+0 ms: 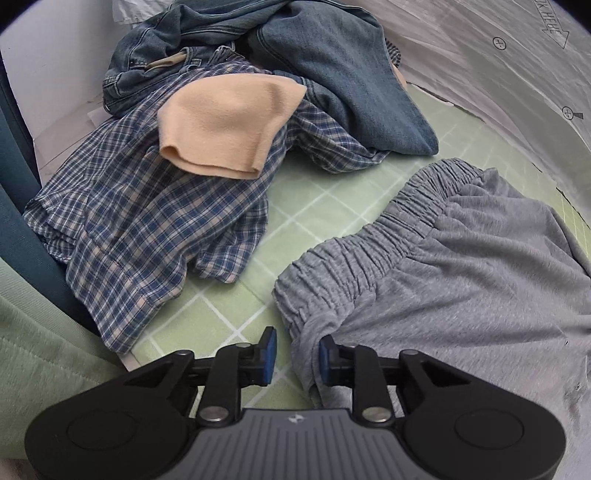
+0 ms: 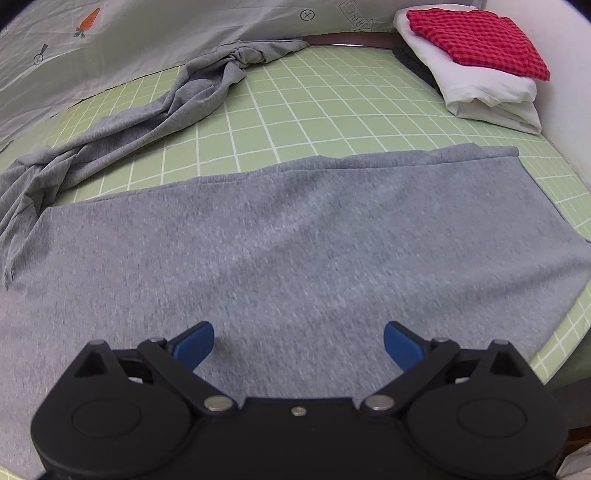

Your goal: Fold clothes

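Grey sweatpants lie on the green grid mat point(image 2: 314, 99). Their gathered elastic waistband point(image 1: 369, 243) shows in the left wrist view, and one flat leg point(image 2: 295, 236) and one twisted leg point(image 2: 155, 118) in the right wrist view. My left gripper point(image 1: 297, 356) stands narrowly open at the waistband's near corner. Grey cloth sits between its blue pads against the right one, and a strip of mat shows beside the left pad. My right gripper point(image 2: 299, 341) hangs wide open just over the flat leg, holding nothing.
A heap of unfolded clothes lies at the left: a blue plaid shirt point(image 1: 140, 221), a peach cloth point(image 1: 225, 122) and denim garments point(image 1: 332, 74). Folded white and red-checked items point(image 2: 476, 59) are stacked at the far right. A printed sheet point(image 2: 147, 33) borders the mat's far side.
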{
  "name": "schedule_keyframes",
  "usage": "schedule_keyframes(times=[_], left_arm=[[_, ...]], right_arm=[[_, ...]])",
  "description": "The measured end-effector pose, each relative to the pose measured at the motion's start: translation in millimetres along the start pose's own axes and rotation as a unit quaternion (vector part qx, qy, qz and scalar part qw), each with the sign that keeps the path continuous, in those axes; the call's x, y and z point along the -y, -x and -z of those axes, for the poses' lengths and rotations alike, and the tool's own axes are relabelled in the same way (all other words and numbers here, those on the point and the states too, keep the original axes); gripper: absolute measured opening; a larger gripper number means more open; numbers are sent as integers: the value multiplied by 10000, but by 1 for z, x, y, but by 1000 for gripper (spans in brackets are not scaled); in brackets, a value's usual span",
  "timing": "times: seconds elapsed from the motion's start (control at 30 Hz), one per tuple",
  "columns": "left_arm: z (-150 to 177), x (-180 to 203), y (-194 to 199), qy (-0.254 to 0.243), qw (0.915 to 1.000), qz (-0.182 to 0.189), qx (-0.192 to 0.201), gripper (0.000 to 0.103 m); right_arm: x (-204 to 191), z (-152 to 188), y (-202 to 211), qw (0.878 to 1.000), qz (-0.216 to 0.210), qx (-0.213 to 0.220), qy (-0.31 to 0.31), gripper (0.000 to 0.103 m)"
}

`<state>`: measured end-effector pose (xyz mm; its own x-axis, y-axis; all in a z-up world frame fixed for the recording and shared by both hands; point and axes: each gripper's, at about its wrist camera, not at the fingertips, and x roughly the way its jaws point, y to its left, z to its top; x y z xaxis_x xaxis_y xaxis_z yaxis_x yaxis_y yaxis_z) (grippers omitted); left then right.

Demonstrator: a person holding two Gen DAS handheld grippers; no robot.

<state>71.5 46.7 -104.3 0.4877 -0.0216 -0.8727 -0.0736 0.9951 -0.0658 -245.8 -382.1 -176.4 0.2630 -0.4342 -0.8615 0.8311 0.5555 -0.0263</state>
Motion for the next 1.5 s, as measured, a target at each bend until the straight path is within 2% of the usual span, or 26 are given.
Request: schedule_keyframes(times=[0.1,0.17,0.27,0.33,0.43,0.57,0.8,1.07,1.23,1.33,1.5], left_arm=[[-1,13,11,-169,9997,-148,65,50],[-3,22,18,-240,9995,-192,120,65],[-8,38,29,-289,9991,-182,234,78],[-11,49,35,-329,9987,-238,307,84],[-16,68,36,-423,9978,-328,393,85],[-28,91,25,-455,9982,-241,312,85],[-70,142,-9,-803,9959,-115,393,86],[-115,202,-74,-1375,9903,-129,133,87],[-129,219,-107,-1585,9869,-294,89,87],[-135,221,-115,-1554,9870,-372,170,96],[-143,217,-122,-1440,9885,-394,222,103]], right_arm=[[4,-5,0,10000,-41,81,8,100],[9,-11,-1,9999,-54,162,-27,102],[21,-24,-2,9993,-105,311,-163,103],[30,-35,-4,9986,-174,417,-273,103],[42,-52,-9,9972,-252,549,-430,103],[50,-79,-26,9960,-245,603,-610,103],[61,-127,-57,9932,-230,671,-919,103],[33,-189,-104,9913,-223,627,-1139,103],[13,-225,-128,9907,-473,756,-1031,103],[-3,-247,-145,9913,-811,726,-743,103],[-32,-274,-172,9920,-1066,531,-431,103]])
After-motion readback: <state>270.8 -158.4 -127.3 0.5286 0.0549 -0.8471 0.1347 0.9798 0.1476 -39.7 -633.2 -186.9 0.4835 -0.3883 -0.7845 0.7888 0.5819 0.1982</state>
